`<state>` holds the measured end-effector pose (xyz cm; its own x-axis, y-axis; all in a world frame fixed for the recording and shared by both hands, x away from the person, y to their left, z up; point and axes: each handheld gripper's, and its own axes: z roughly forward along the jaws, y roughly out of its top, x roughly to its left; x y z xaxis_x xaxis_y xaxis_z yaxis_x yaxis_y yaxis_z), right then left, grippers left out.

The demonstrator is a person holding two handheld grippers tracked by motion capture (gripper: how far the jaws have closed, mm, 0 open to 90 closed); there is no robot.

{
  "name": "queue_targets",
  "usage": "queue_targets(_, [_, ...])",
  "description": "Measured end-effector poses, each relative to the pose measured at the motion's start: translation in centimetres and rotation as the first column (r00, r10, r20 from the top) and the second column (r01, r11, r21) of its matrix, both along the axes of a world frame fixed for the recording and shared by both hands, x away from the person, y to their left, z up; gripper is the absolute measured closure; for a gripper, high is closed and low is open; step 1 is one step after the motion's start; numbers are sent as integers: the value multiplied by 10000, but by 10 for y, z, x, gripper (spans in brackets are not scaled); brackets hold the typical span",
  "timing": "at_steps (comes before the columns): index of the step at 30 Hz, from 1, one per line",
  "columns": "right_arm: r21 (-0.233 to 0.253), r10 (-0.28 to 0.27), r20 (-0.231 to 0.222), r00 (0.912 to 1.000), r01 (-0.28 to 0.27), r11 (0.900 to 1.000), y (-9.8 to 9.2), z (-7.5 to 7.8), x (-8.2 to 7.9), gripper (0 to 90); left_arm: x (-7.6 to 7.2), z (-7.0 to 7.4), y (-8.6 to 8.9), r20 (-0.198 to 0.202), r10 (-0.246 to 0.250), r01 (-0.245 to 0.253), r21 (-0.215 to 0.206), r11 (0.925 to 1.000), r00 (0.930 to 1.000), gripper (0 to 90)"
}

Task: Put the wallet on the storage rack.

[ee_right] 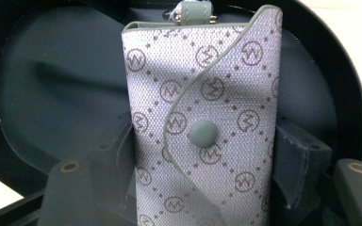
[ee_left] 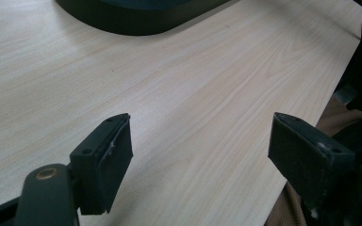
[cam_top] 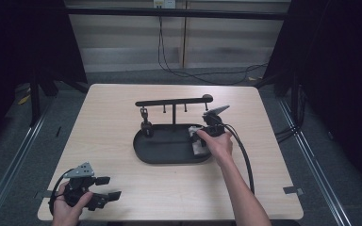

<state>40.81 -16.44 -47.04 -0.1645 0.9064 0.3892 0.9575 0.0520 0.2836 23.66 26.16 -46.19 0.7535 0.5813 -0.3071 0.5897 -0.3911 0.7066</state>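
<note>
Lying lengthwise between the jaws, key pouch (ee_right: 202, 122) points its loop away

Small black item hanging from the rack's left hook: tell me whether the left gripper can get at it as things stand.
Probably yes. The left gripper sits open and empty at the table's near left corner, and only bare table and the tray's rim lie between it and the hanging item. The right gripper is busy at the tray's far end.

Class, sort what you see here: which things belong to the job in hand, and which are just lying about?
In the job:
right gripper, closed on the patterned pouch
black tray
hook rack

Lying about:
left gripper, open over bare table
small dark item hanging from the rack
floor cables
</note>
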Motion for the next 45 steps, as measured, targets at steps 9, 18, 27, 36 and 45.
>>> queue_targets(9, [-233,133,-91,9999,-136,9996,1,-2,1,285,0,1,1,34,31,-30,-36,10000,10000,221])
queue_targets(18, [-42,123,33,9999,-123,9999,-2,6,1,269,0,-1,-1,-55,-8,8,113,9999,10000,221])
queue_targets(27, [-226,242,305,9992,-235,9995,-12,19,-4,271,0,-1,-2,-42,-25,26,133,9999,10000,222])
queue_targets(36, [-431,870,1314,9875,-820,9957,-27,31,-13,253,0,-1,-2,-36,9,-8,123,9999,10000,221])
queue_targets(45, [-608,837,1963,9770,-730,9955,-41,35,-29,250,2,-2,-1,-102,443,-441,180,9989,9990,221])
